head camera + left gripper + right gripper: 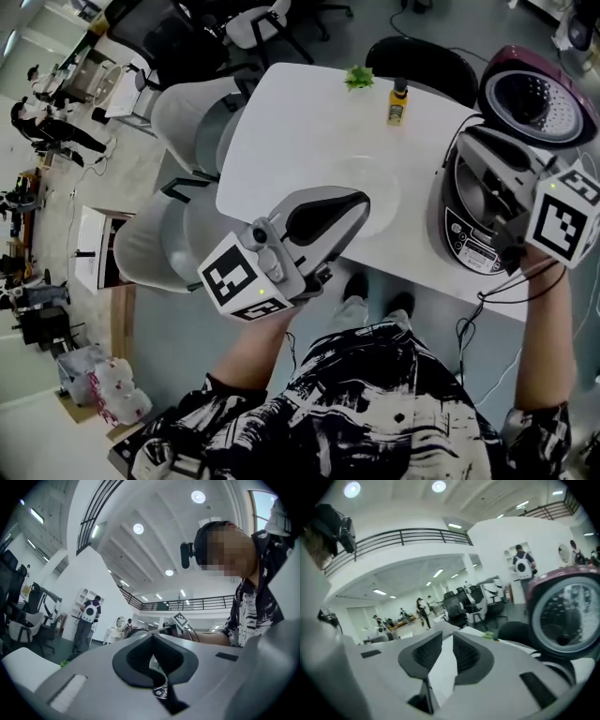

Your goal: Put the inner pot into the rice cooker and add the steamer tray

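The rice cooker (pixel 466 234) stands at the table's right end with its maroon lid (pixel 539 94) swung up; the lid (pixel 567 616) also fills the right of the right gripper view. My right gripper (pixel 480 171) hangs over the cooker's opening and hides most of it, so I cannot tell if the inner pot is inside. Its jaws (pixel 447 639) stand a narrow slit apart with nothing between them. A pale round tray-like shape (pixel 380 183) lies on the white table (pixel 300 122). My left gripper (pixel 361 202) hovers at its near side, pads together and empty (pixel 152 639).
A yellow bottle (pixel 398 103) and a small green sprig (pixel 358 77) stand at the table's far edge. Grey chairs (pixel 187 112) crowd the left side, and a black chair (pixel 422 58) stands behind. A black cable (pixel 487 305) hangs off the front right edge.
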{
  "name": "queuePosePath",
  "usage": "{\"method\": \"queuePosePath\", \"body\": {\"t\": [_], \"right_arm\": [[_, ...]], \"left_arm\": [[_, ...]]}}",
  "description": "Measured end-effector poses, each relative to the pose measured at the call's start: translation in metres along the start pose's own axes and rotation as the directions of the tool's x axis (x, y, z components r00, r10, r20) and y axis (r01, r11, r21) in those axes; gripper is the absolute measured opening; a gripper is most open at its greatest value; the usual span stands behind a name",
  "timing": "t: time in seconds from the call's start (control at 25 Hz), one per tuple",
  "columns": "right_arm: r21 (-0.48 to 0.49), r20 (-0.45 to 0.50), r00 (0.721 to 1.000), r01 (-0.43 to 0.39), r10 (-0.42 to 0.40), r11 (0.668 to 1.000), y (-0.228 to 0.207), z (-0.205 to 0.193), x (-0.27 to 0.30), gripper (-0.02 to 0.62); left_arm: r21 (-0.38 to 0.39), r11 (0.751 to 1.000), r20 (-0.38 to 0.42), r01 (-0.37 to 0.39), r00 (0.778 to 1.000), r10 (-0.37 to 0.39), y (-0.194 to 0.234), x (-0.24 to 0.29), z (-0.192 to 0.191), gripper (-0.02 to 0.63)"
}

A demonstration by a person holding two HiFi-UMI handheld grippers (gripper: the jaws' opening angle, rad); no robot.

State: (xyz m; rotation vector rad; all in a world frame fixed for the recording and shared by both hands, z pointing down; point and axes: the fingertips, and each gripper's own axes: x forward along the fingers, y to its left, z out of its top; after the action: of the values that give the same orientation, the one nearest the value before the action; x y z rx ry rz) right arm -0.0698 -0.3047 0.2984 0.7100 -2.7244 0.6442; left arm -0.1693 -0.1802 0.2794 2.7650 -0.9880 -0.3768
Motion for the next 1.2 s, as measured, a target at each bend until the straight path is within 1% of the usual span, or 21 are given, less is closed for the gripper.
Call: {"method": "queuePosePath", "body": {"t": [0.04,0.08,0.12,0.16,0.2,0.28,0.44,0.52,0.6,0.68,0.76,0.84,0.92,0.96,1.0,1.08,1.12,1.16,1.2], "right_arm": [[-0.016,0.020,0.999,-0.046,0.046,0.999,0.020,0.000,0.019,0.071],[-0.032,0.023,0.997,-0.073,0.074,0.997,0.034,-0.006,0.038,0.081],[-0.041,0.013,0.996,-0.088,0.089,0.995,0.040,-0.018,0.059,0.089],[-0.045,-0.006,0.996,-0.092,0.092,0.995,0.041,-0.034,0.079,0.121],[-0.045,-0.032,0.996,-0.082,0.081,0.996,0.036,-0.053,0.099,0.132],[-0.031,-0.104,0.994,-0.026,0.022,0.999,0.016,-0.095,0.129,0.155],[0.021,-0.229,0.969,0.104,-0.097,0.994,-0.026,-0.162,0.165,0.175],[0.004,-0.279,0.947,0.164,-0.157,0.986,-0.044,-0.188,0.179,0.181],[-0.033,-0.336,0.916,0.224,-0.222,0.974,-0.063,-0.214,0.191,0.189],[-0.067,-0.397,0.868,0.295,-0.297,0.953,-0.085,-0.240,0.200,0.195],[-0.087,-0.456,0.814,0.361,-0.360,0.928,-0.104,-0.264,0.202,0.204],[-0.082,-0.504,0.769,0.410,-0.392,0.908,-0.118,-0.286,0.202,0.207],[-0.078,-0.541,0.737,0.435,-0.404,0.897,-0.126,-0.304,0.200,0.209],[-0.076,-0.556,0.727,0.438,-0.403,0.896,-0.128,-0.312,0.200,0.210],[-0.066,-0.566,0.724,0.436,-0.394,0.898,-0.128,-0.318,0.201,0.209],[-0.020,-0.570,0.741,0.419,-0.354,0.908,-0.124,-0.327,0.208,0.209],[-0.008,-0.571,0.744,0.416,-0.346,0.909,-0.124,-0.330,0.210,0.207],[-0.014,-0.578,0.737,0.420,-0.350,0.907,-0.126,-0.333,0.210,0.199],[-0.027,-0.591,0.722,0.428,-0.360,0.903,-0.128,-0.336,0.208,0.187]], "left_arm": [[0.002,1.000,0.002,-0.011,1.000,0.011,0.002,-0.004,0.001,0.005],[0.002,1.000,0.003,-0.021,1.000,0.021,0.004,-0.009,0.002,0.005],[0.003,0.999,0.004,-0.033,0.999,0.033,0.006,-0.013,0.002,0.005],[0.003,0.999,0.006,-0.044,0.999,0.044,0.007,-0.016,0.002,0.005],[0.002,0.999,0.007,-0.052,0.999,0.052,0.009,-0.019,0.001,0.005],[-0.001,0.998,0.009,-0.059,0.998,0.059,0.011,-0.025,0.000,0.005],[-0.010,0.997,0.013,-0.076,0.997,0.076,0.017,-0.037,-0.001,0.005],[-0.017,0.996,0.011,-0.083,0.996,0.084,0.019,-0.043,-0.004,0.005],[-0.026,0.996,0.003,-0.088,0.996,0.088,0.021,-0.047,-0.007,0.005],[-0.034,0.995,-0.002,-0.093,0.996,0.093,0.023,-0.051,-0.011,0.005],[-0.040,0.994,-0.005,-0.100,0.995,0.100,0.025,-0.056,-0.013,0.005],[-0.044,0.993,-0.007,-0.107,0.994,0.107,0.027,-0.060,-0.014,0.005],[-0.048,0.992,-0.009,-0.114,0.994,0.113,0.030,-0.064,-0.016,0.005],[-0.050,0.992,-0.009,-0.116,0.993,0.116,0.031,-0.066,-0.016,0.005],[-0.051,0.992,-0.010,-0.120,0.993,0.119,0.032,-0.067,-0.017,0.005],[-0.052,0.991,-0.011,-0.127,0.992,0.127,0.035,-0.069,-0.018,0.005],[-0.054,0.990,-0.012,-0.130,0.991,0.130,0.037,-0.070,-0.019,0.005],[-0.055,0.990,-0.012,-0.133,0.991,0.133,0.039,-0.071,-0.020,0.005],[-0.057,0.989,-0.014,-0.135,0.991,0.134,0.040,-0.071,-0.020,0.005]]}}
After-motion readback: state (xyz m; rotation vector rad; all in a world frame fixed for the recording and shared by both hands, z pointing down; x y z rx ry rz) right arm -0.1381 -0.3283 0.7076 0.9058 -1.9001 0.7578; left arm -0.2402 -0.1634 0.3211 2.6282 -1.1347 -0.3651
